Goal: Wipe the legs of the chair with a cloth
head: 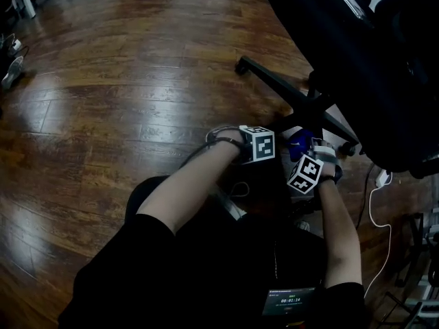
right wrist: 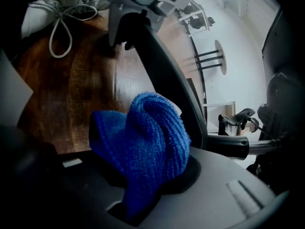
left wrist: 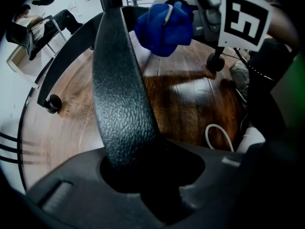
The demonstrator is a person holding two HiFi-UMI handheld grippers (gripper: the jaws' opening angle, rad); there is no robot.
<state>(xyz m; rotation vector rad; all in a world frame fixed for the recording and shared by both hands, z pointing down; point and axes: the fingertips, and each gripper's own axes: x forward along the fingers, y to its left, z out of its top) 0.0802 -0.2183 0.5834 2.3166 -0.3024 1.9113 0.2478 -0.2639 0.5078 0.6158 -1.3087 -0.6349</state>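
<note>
Nearest, the person's two bare forearms are reaching forward from black sleeves, each one carrying one gripper topped with a cube of black-and-white square markers, two cubes in all, sitting side by side. The left gripper is pointing steeply down with its jaws closing round one chair leg, a broad black plastic spoke with a pebbled, grainy skin that is running away from the jaws toward the chair's centre column. Just to its right, the right gripper is pinching one cloth between its jaws: a bright blue looped terry rag, bunching into a rounded, folded lump that is standing up out of the jaws and sitting right beside the far stretch of that same leg; whether it is touching the leg cannot be told. One pale shoe with white laces is resting on the boards near the grippers. Farther out, the left gripper view is showing two small round black casters, one at the tip of a curving leg on the left and one on the right. One thin white cable is looping over the floor at the right; the floor is glossy dark-brown wooden planking, catching light. Farthest, two more slim black legs are spreading from the hub, and the chair's one bulky black seat is overhanging them at the far right.
</note>
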